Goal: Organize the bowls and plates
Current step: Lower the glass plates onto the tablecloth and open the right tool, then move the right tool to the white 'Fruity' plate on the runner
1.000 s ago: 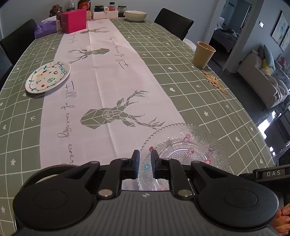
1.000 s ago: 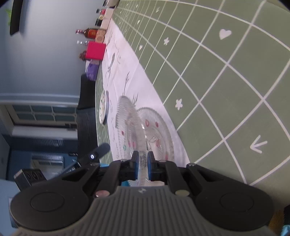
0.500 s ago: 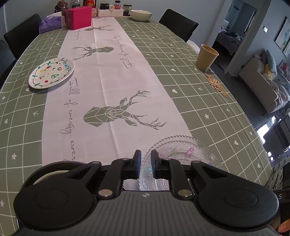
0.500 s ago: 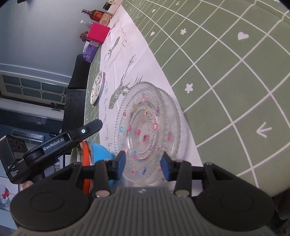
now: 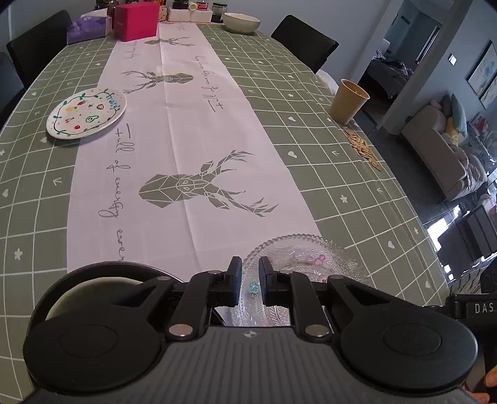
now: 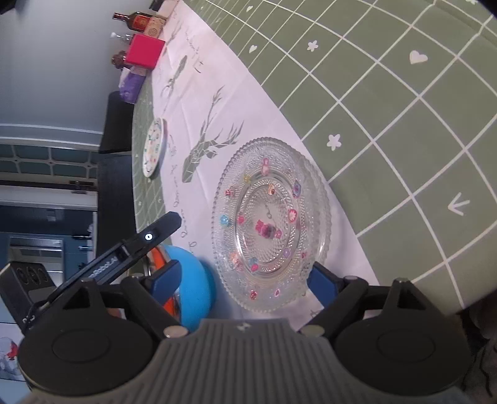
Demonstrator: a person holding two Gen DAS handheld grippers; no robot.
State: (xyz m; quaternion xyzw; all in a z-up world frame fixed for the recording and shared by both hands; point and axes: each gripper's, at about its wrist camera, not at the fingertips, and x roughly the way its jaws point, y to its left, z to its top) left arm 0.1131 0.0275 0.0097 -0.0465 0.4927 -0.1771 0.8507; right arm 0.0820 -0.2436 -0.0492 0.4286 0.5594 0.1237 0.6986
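Observation:
A clear glass plate stack with small flower prints (image 6: 267, 223) lies flat on the white runner near the table's front edge; it also shows in the left wrist view (image 5: 306, 267). My right gripper (image 6: 245, 279) is wide open and empty, its fingers either side of the stack's near rim. My left gripper (image 5: 250, 276) has its jaws nearly closed with nothing between them, just above the stack's left rim. A white painted plate (image 5: 86, 112) lies at the far left. A cream bowl (image 5: 241, 22) sits at the table's far end. A blue bowl (image 6: 194, 286) sits beside the glass stack.
A tan cup (image 5: 348, 101) stands at the right edge with wooden chips (image 5: 362, 147) beside it. A pink box (image 5: 136, 21), tissue pack (image 5: 88, 28) and jars stand at the far end. A dark round dish (image 5: 93, 279) lies under my left gripper. Black chairs surround the table.
My right gripper let go of the tilted glass plate, which now lies flat on the stack, and opened wide while pulling back. My left gripper drew back slightly.

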